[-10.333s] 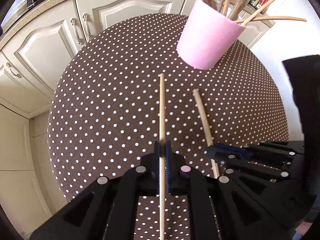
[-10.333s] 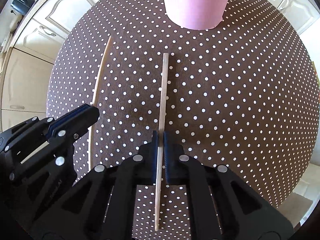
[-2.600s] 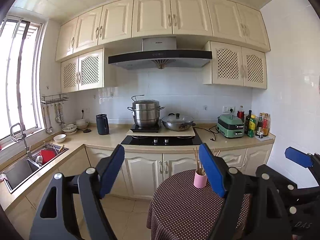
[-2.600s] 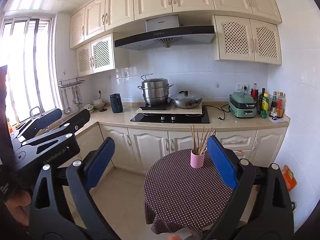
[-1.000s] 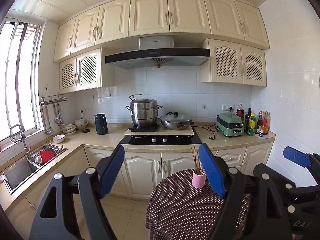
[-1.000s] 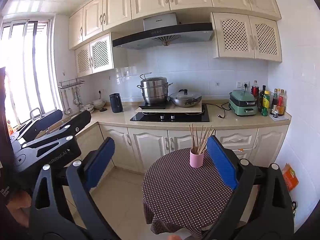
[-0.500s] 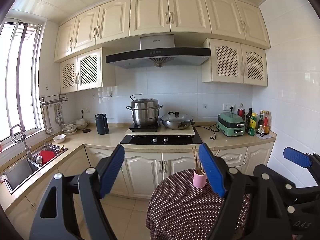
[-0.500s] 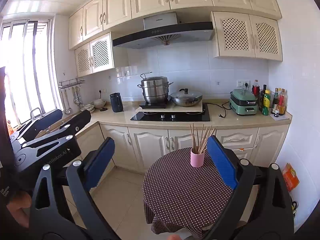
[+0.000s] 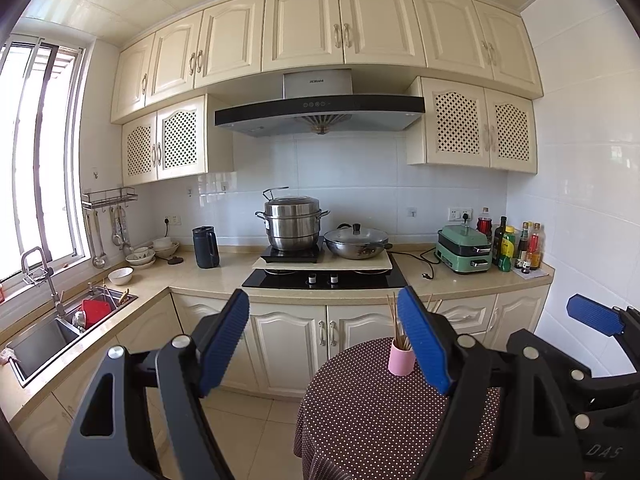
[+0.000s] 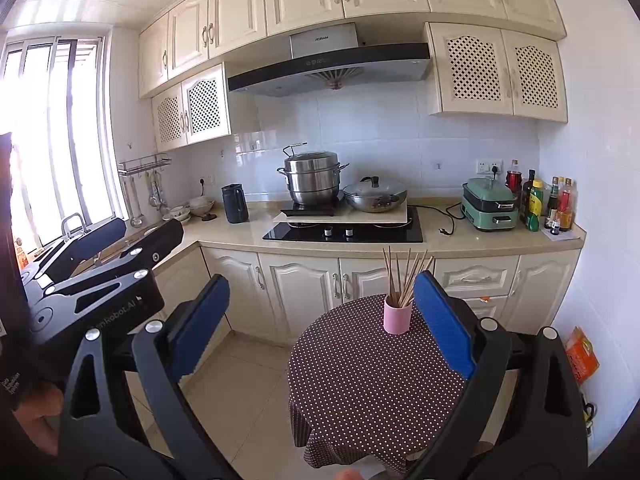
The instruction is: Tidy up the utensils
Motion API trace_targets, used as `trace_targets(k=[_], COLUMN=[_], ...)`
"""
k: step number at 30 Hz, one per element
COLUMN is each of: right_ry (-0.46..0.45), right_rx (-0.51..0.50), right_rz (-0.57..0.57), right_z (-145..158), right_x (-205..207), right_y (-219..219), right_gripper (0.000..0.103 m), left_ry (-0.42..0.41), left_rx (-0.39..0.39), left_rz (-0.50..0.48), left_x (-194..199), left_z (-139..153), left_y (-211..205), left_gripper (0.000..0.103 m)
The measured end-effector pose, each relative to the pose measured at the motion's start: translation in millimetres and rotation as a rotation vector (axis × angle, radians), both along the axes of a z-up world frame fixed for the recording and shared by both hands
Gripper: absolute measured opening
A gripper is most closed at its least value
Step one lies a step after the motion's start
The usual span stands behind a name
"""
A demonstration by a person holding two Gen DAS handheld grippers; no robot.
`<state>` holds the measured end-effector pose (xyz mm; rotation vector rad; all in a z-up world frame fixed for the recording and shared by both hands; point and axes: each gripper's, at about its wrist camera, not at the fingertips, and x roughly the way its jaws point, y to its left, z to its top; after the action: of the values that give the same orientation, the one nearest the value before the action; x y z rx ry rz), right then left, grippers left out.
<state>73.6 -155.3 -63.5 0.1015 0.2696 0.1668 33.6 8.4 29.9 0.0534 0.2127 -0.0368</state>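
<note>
A pink cup (image 10: 397,318) stands upright near the far edge of a round table with a brown polka-dot cloth (image 10: 372,380). Several wooden chopsticks (image 10: 404,276) stand in it, fanned out. The cup (image 9: 400,362) and table (image 9: 372,416) also show in the left wrist view. My left gripper (image 9: 326,340) is open and empty, held well back from the table. My right gripper (image 10: 320,320) is open and empty, also well back from the table. I see the right gripper at the right edge of the left wrist view (image 9: 592,316), and the left gripper at the left of the right wrist view (image 10: 92,248).
Cream kitchen cabinets (image 10: 304,284) stand behind the table. The counter holds a hob (image 10: 344,232), a steel pot (image 10: 312,180), a lidded pan (image 10: 374,194), a green cooker (image 10: 490,200) and bottles (image 10: 548,200). A sink (image 9: 48,332) is at the left. Tiled floor (image 10: 240,392) lies left of the table.
Earlier each gripper was shut on a chopstick lying on the table; now both are open, empty and far back, with no chopsticks lying on the table. Over the last second, almost nothing moved.
</note>
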Motion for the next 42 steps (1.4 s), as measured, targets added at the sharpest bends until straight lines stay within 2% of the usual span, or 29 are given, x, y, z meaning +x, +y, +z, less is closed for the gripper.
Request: trace_targets(k=[30,42], right_ry=[0.017,0.05], right_rx=[0.001,0.012], right_rz=[-0.007,-0.014], right_z=[-4.3,-14.2], right_x=[10.7,28.8], right_y=[15.3,27.7], right_gripper=[0.092,0.092], left_ry=[0.006,0.045], left_rx=[0.014,0.029], left_rz=[-0.012,-0.018], left_x=[13.3,38.9], left_z=[-3.2,-16.3], left_y=[22.1,37.6], left_gripper=[0.076,0.076])
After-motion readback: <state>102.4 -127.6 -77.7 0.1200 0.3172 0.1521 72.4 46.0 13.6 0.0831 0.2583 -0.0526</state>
